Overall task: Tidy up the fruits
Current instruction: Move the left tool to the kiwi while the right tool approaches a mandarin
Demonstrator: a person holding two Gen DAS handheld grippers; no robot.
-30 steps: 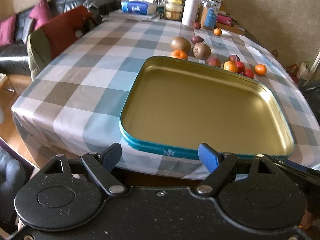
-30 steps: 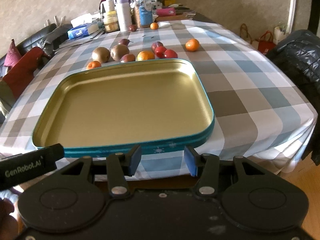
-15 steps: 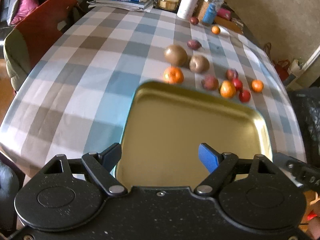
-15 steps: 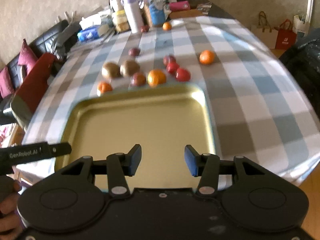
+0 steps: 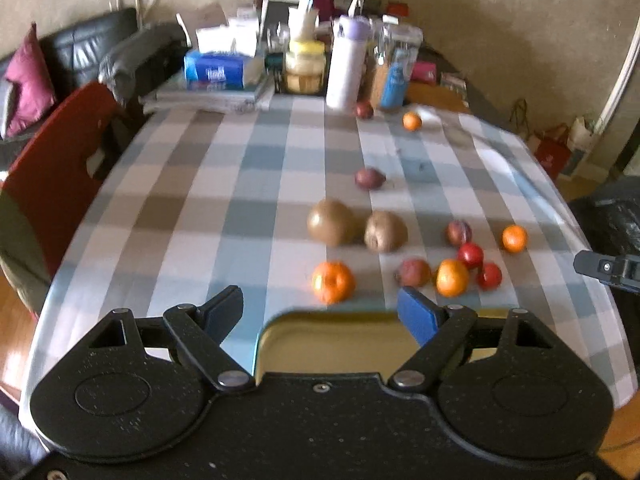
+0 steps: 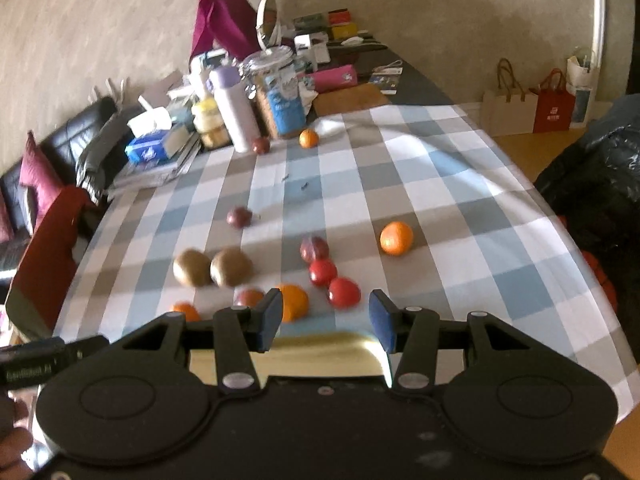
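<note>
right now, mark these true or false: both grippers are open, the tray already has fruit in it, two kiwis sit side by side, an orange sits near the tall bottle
1. Both the left gripper and right gripper are open: true.
2. The tray holds fruit: false; the part in view is bare, and the fruit lies on the tablecloth.
3. Two kiwis sit side by side: true.
4. A small orange lies near the white bottle: true.

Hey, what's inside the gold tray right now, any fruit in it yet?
No fruit shows in the visible strip of the gold tray; the part seen is bare. Most of it is hidden under the left hand-held gripper. The nearest orange sits on the tablecloth just beyond its rim.
</note>
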